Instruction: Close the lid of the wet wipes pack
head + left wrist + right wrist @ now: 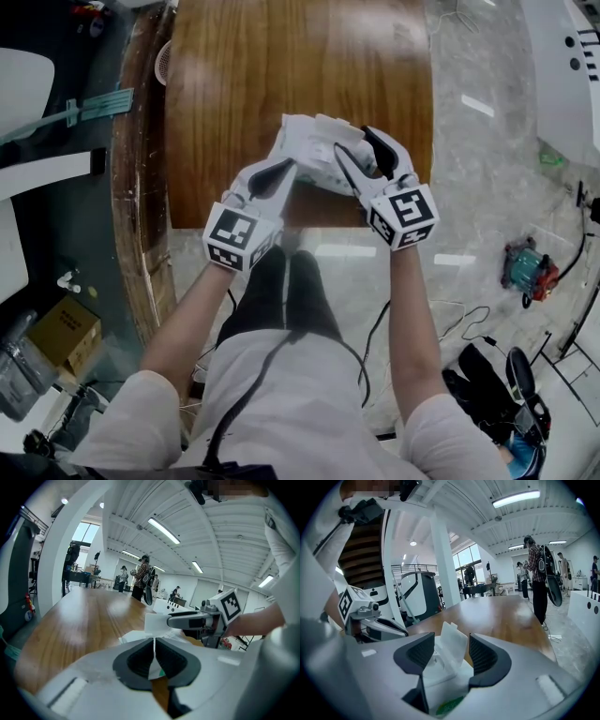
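Left gripper (153,653) jaws clamped on the wet wipes pack (311,150) edge for steadiness, we should press the raised lid (454,637), standing between the right gripper (450,649) parted jaws, squarely down.

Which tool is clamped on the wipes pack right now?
The left tool: its jaws are pinched shut on a thin edge of the wet wipes pack. The right tool stands open around the raised lid, pads clear of it.
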`<state>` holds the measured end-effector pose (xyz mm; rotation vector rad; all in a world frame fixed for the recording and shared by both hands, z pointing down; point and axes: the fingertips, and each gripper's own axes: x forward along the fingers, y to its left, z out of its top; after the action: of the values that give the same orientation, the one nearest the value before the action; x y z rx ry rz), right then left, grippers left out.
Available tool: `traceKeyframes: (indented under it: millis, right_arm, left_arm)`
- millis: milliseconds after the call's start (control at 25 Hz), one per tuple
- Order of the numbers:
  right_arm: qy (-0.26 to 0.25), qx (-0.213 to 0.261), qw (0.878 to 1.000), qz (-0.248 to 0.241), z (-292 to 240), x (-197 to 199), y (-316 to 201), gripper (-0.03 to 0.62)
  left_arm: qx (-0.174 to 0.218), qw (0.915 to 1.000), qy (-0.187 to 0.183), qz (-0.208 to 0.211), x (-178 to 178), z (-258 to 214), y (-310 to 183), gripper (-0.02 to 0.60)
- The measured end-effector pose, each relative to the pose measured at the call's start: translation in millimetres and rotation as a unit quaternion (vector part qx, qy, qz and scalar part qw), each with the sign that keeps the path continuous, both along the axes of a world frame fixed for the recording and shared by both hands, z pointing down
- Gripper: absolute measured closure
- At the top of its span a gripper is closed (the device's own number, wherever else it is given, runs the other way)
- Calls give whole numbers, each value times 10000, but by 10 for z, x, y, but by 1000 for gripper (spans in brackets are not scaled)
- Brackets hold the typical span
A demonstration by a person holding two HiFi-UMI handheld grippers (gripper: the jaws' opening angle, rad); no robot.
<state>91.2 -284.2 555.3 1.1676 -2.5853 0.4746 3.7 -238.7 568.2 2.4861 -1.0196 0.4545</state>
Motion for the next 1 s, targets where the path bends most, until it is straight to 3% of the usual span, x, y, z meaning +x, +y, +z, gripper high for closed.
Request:
traceKeyframes:
  millis: [1000]
  right_arm:
    - [-134, 52, 9996, -248, -70, -91, 155, 367]
  left_arm:
    - [78, 9999, 14, -132, -32, -61, 55, 565]
